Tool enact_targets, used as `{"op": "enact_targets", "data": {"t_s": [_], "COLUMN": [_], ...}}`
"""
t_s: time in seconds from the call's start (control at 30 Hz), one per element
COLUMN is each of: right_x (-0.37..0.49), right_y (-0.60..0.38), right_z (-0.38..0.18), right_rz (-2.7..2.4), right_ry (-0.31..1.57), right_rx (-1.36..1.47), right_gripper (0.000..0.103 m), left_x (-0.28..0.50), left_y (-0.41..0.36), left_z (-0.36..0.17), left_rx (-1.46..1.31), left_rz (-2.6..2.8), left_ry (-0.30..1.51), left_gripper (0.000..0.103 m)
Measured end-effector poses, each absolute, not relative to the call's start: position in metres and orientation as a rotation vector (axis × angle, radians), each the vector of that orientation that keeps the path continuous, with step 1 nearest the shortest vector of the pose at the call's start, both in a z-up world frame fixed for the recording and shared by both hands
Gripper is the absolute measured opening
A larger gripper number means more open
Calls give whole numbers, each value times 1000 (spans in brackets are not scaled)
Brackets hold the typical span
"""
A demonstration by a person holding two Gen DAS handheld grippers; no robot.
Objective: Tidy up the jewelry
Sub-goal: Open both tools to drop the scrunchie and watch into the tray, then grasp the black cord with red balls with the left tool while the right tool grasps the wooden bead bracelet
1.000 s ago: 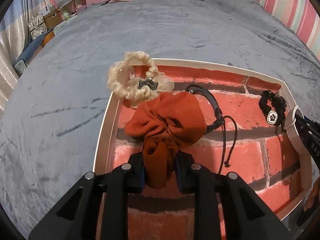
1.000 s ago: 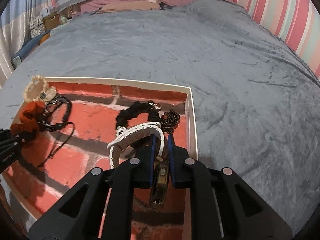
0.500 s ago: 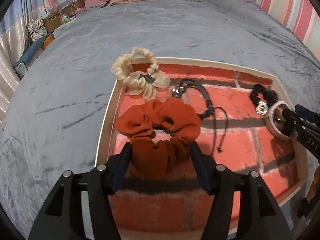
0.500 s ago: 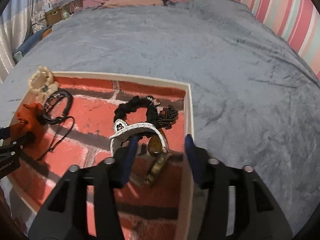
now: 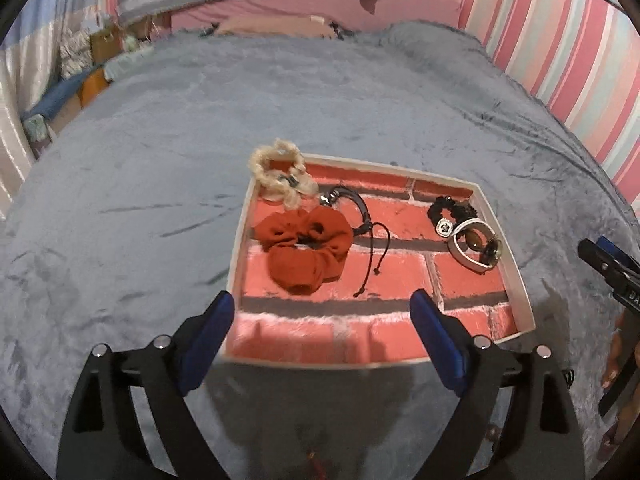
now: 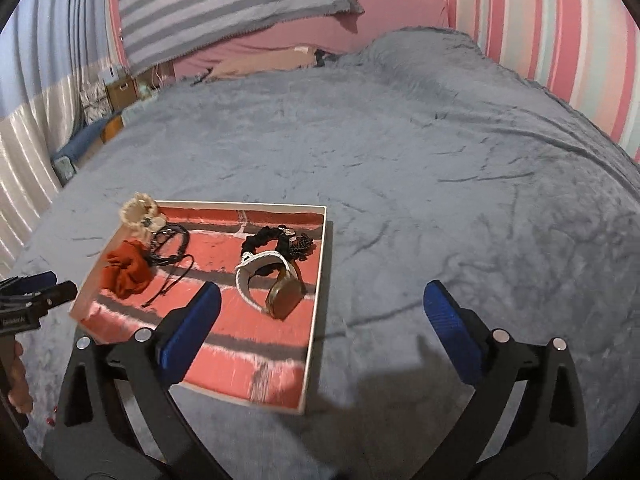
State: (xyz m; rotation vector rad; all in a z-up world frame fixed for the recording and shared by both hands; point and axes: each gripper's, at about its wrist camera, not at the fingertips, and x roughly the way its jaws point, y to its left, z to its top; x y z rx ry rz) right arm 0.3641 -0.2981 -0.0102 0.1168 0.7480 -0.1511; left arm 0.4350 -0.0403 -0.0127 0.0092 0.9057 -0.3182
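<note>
A grey blanket (image 5: pixel 160 160) covers a bed, and on it lies a shallow white-rimmed tray (image 5: pixel 236 240) lined with a red brick pattern. The left gripper (image 5: pixel 322 316) hangs above the near edge of the tray, its blue-padded fingers (image 5: pixel 208 336) spread wide with nothing between them. Going from left to right inside the tray, a cream scrunchie (image 5: pixel 276 178) sits in the far left corner, partly draped over the rim. Just near of it lies an orange scrunchie (image 5: pixel 306 248), bunched up on the lining. A black cord bracelet (image 5: pixel 360 216) touches the right side of the orange scrunchie, its loose ends trailing toward the near side. Well apart, near the right rim, a black scrunchie (image 6: pixel 266 242) with a small charm rests at the far side. A white-strapped watch (image 6: pixel 276 284) with a brown face lies against it on the near side. A small dark chain (image 6: pixel 302 244) sits beside the black scrunchie, close to the right rim. The right gripper (image 6: pixel 322 314) hovers over the blanket just right of the tray, its fingers (image 6: pixel 446 320) likewise spread wide and holding nothing. Pink striped walls (image 6: pixel 540 20) rise beyond the bed at the far right.
</note>
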Motion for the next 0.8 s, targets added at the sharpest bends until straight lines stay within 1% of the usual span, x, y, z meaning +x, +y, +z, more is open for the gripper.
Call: {"op": "enact_targets", "data": {"t_s": [0.13,0.2,0.4,0.6,0.8], "right_x": [319,299,247,213,183], "right_y": [-299,-298,-287,-275,-259], "right_z": [-6,-9,-25,-36,-40], "right_rz": [-162,-176,-208,-202,-224], "right_ry": [702,684,656,649,622], "right_rx": [112,100,63,67,42], "right_gripper": [99,99,99,99,99], "left_x": [390,367,306,266,244], "left_y": [-23,-13,8,27,57], "left_z": [11,19,29,22,6], "left_rx": [18,26,57,58,-2], "left_rz": [-300,-284,-234,-196,-161], "left_ry": [805,752,642,604,617], "left_gripper": [88,91,92,92,92]}}
